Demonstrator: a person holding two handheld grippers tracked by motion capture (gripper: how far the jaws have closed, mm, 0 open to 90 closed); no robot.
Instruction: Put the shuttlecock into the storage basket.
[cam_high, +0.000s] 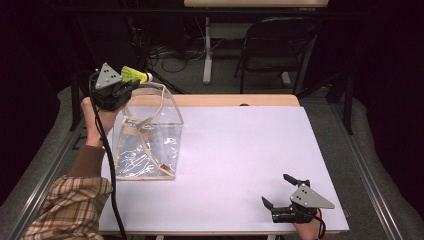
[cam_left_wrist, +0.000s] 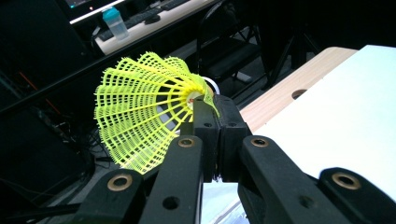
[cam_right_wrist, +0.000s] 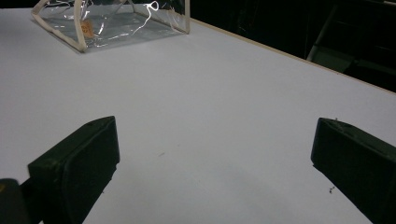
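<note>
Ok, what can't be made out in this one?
- Shuttlecock cork tip: left gripper view, hidden behind the skirt and the left gripper.
- Small orange tag in the clear bag: high view, too small to read.
- Right hand: high view, cut off by the bottom edge behind the right gripper.

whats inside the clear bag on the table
Through the clear bag little shows: a small orange-brown tag or label low near its front corner, plus creases and glare. The yellow shuttlecock is not in it; the left gripper holds it above the bag's far edge.

A dark folding chair (cam_high: 280, 45) stands beyond the table; a blue-capped bottle (cam_left_wrist: 115, 23) sits on a far desk (cam_left_wrist: 154, 21).
</note>
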